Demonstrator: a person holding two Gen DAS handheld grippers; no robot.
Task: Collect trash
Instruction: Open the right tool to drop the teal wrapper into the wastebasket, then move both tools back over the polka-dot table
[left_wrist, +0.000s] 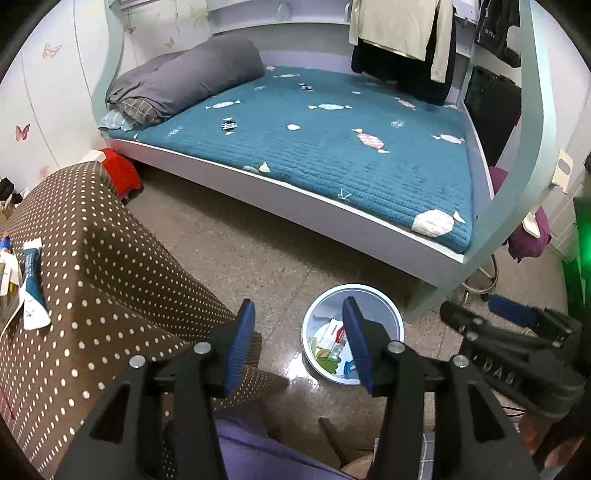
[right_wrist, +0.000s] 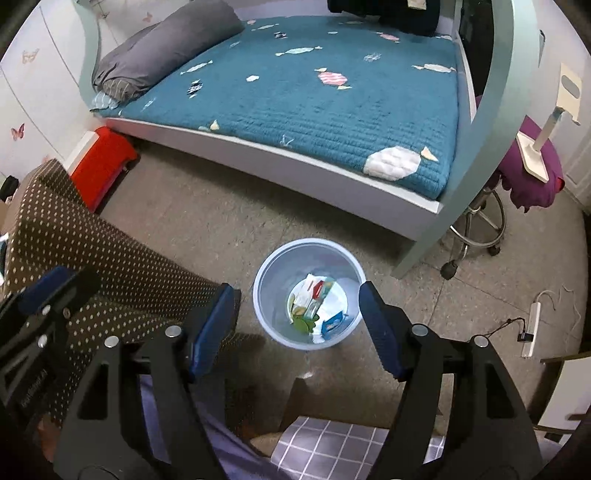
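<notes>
A pale blue bin (left_wrist: 391, 310) stands on the floor in front of the bed and holds several wrappers and small packets (left_wrist: 332, 343). It also shows in the right wrist view (right_wrist: 269, 273), with the trash (right_wrist: 314, 299) at its bottom. My left gripper (left_wrist: 299, 317) is open and empty, above the bin's left side. My right gripper (right_wrist: 295, 299) is open and empty, directly above the bin. A blue-and-white tube (left_wrist: 31, 284) and other packets lie on the polka-dot table (left_wrist: 110, 258) at the left. The right gripper shows at the right edge of the left wrist view (left_wrist: 517, 343).
A bed with a teal quilt (left_wrist: 332, 147) and a grey duvet (left_wrist: 184, 81) fills the back. A red box (right_wrist: 99, 166) sits by the wall. A stool with purple cloth (right_wrist: 532, 177) and a power strip (right_wrist: 530, 328) are at the right.
</notes>
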